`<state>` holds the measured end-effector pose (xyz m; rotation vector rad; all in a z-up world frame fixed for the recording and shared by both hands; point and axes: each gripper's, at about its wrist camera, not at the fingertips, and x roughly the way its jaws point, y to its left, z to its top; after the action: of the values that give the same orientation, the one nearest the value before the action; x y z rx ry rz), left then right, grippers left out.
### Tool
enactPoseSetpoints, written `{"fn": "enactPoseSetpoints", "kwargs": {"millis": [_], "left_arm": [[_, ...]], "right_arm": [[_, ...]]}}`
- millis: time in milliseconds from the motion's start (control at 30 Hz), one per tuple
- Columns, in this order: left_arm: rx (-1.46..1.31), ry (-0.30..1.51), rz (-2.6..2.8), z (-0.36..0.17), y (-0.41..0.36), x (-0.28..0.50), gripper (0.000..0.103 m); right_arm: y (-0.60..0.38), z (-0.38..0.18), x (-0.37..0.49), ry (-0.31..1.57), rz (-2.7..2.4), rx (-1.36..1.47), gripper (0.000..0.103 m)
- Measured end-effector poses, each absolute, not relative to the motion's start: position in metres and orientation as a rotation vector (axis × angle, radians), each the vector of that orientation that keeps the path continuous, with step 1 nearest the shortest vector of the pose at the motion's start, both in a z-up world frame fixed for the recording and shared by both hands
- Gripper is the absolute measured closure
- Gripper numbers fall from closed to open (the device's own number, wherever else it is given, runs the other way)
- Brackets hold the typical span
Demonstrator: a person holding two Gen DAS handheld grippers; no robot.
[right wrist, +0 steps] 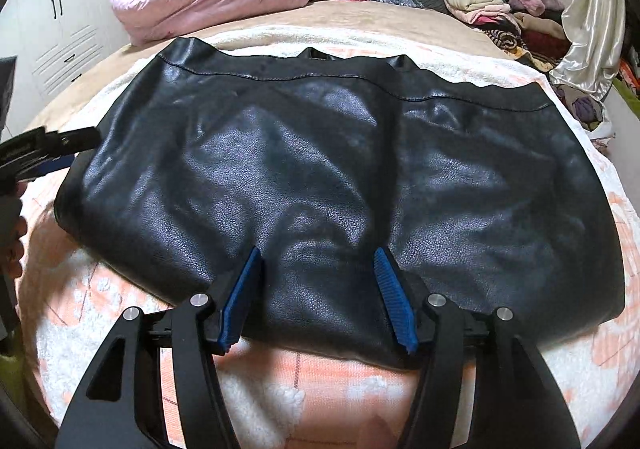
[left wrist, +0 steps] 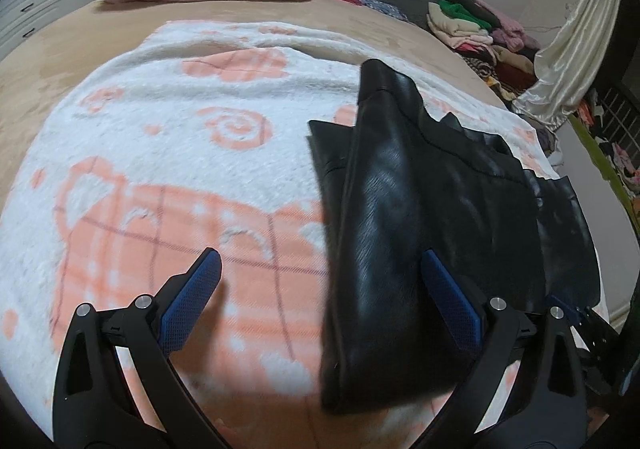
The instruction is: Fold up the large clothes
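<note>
The black leather garment [right wrist: 320,169] lay flat on the white-and-peach blanket [left wrist: 160,137] on the bed. My right tool [right wrist: 318,269] straddled its near edge, seemingly pressing the leather, though blur left doubt. My left tool [left wrist: 320,269] gaped empty.

We hold our left gripper [left wrist: 320,269] angled downward, its blue-padded fingers [left wrist: 192,297] spread wide with nothing pressed between them. Our right gripper [right wrist: 318,261] also tilts downward, its jaws standing about half apart, the blue pads [right wrist: 240,301] on either side of a fold without visibly squeezing it. In the right wrist view, our left gripper [right wrist: 48,153] shows at the left edge, with part of our left hand [right wrist: 14,245] below it. In the left wrist view, a bit of our right gripper [left wrist: 588,321] shows at the lower right.
</note>
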<state>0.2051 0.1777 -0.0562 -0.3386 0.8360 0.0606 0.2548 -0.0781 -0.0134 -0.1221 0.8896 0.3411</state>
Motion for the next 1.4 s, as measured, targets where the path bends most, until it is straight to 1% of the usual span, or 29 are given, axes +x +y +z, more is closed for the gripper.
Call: {"fn": "enactPoseSetpoints", "kwargs": {"millis": [200,367,433,600,700,767,867,900,967,1133,1267,1300,1400], "left_arm": [[-0.324,0.870,0.028,-0.063,0.178,0.227,0.010],[-0.321,0.873,0.002,-0.065,0.179,0.232,0.010],[-0.328,0.875,-0.008,-0.066,0.181,0.233,0.010],[-0.331,0.873,-0.024,-0.066,0.184,0.236,0.010],[-0.332,0.871,-0.028,-0.066,0.184,0.238,0.010],[-0.335,0.870,-0.030,-0.066,0.185,0.240,0.010],[-0.339,0.873,-0.029,-0.066,0.185,0.243,0.010],[-0.341,0.874,-0.029,-0.067,0.185,0.244,0.010],[-0.344,0.875,-0.030,-0.067,0.185,0.245,0.010],[-0.352,0.881,-0.035,-0.068,0.186,0.247,0.010],[-0.350,0.881,-0.036,-0.069,0.186,0.247,0.010],[-0.349,0.881,-0.036,-0.069,0.186,0.248,0.010],[-0.352,0.885,-0.042,-0.069,0.187,0.249,0.010]], "right_arm": [[-0.084,0.011,0.262,0.857,0.368,-0.079,0.046],[-0.077,0.030,0.305,0.845,0.330,-0.085,0.047],[-0.074,0.031,0.328,0.862,0.313,-0.074,0.050],[-0.067,0.017,0.379,0.946,0.252,-0.037,0.051],[-0.066,-0.010,0.401,1.052,0.244,-0.010,0.048],[-0.068,-0.021,0.406,1.062,0.247,0.008,0.047],[-0.069,-0.016,0.403,1.047,0.256,-0.003,0.048],[-0.070,-0.009,0.398,1.024,0.267,-0.011,0.050],[-0.073,0.007,0.378,0.967,0.299,-0.007,0.052],[-0.069,0.027,0.320,0.893,0.384,-0.017,0.052],[-0.062,0.020,0.292,0.915,0.417,-0.043,0.051],[-0.059,0.011,0.287,0.947,0.411,-0.052,0.050],[-0.057,-0.008,0.287,0.961,0.398,-0.046,0.049]]}}
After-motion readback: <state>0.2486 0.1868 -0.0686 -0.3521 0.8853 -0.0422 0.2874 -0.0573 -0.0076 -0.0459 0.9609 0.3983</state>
